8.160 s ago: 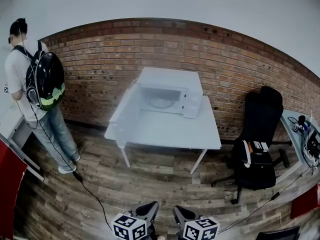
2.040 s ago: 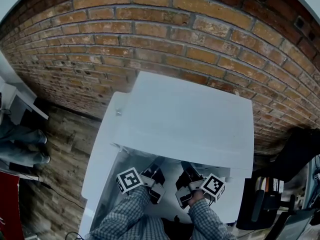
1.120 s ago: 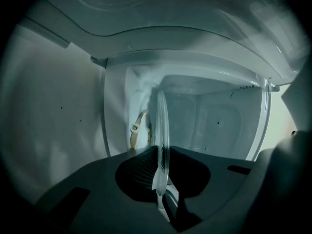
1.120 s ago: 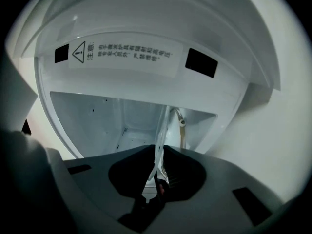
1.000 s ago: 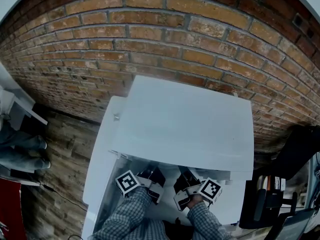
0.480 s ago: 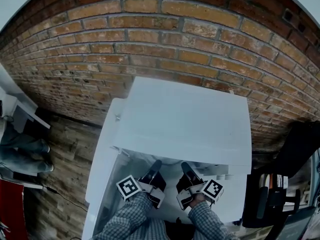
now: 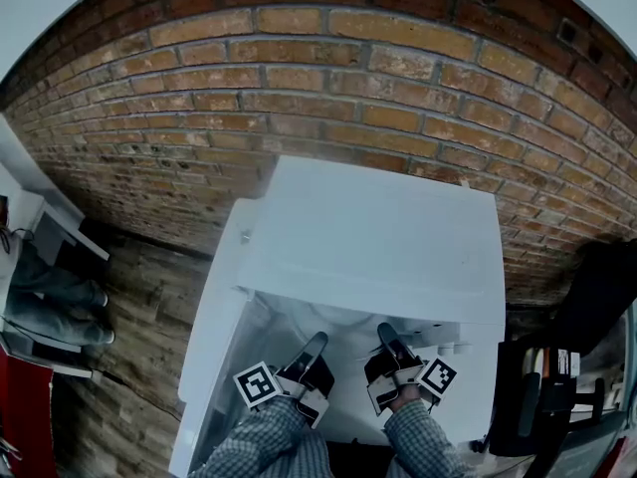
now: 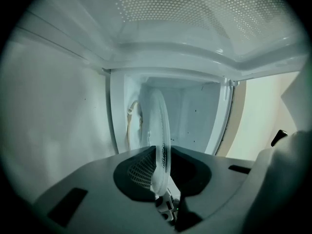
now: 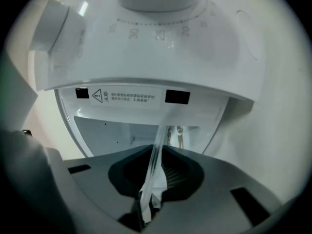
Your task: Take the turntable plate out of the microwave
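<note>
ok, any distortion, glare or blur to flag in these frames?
Head view: heavy fisheye bows the brick wall. Left gripper view: dark circular vignette, turntable plate translucent, edge-on. Right gripper view: glare streak on the microwave panel, upper left.

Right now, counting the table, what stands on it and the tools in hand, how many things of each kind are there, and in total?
table: 1
microwave: 1
turntable plate: 1
grippers: 2, the left gripper and the right gripper; the plate stands between the fingers of each, and the left one's are opening
total: 5
</note>
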The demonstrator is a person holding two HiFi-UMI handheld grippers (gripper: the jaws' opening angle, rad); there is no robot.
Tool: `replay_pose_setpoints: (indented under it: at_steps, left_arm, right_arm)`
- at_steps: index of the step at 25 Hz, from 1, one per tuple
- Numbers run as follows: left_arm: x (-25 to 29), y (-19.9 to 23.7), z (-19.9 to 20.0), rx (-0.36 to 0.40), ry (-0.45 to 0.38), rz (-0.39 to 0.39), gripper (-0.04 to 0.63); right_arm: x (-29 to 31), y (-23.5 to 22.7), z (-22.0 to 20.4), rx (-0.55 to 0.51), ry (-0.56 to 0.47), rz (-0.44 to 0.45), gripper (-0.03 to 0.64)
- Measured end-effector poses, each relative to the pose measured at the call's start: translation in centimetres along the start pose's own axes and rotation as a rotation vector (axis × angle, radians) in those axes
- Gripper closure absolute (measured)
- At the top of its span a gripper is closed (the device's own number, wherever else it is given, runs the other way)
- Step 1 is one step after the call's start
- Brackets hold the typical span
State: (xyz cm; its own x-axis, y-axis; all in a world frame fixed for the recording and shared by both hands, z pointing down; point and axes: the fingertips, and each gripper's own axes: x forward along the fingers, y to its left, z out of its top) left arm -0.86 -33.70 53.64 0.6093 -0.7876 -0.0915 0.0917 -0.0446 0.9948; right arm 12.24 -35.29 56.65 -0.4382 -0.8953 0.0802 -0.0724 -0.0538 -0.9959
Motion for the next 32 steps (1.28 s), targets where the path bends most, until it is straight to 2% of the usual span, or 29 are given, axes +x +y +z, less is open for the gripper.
replay_pose_setpoints:
  at_steps: [8, 23, 32]
  left_arm:
    - [-1.6, -1.5, -0.9, -0.018, 0.006, -0.038, 0.543]
    - [-5.9, -2.8, -3.2, -0.054, 0.059, -0.066, 0.543]
    - [-9.4, -3.3, -5.4, -0.039, 0.068, -0.076, 0.545]
  right_arm:
    - [-1.5, 2.2, -0.9, -0.008, -0.016, 0.062, 0.574]
    - [-6.3, 4.0, -3.9, -0.060, -0.092, 0.077, 0.574]
    - [-9.8, 4.0, -6.1, -0.059, -0.094, 0.096, 0.575]
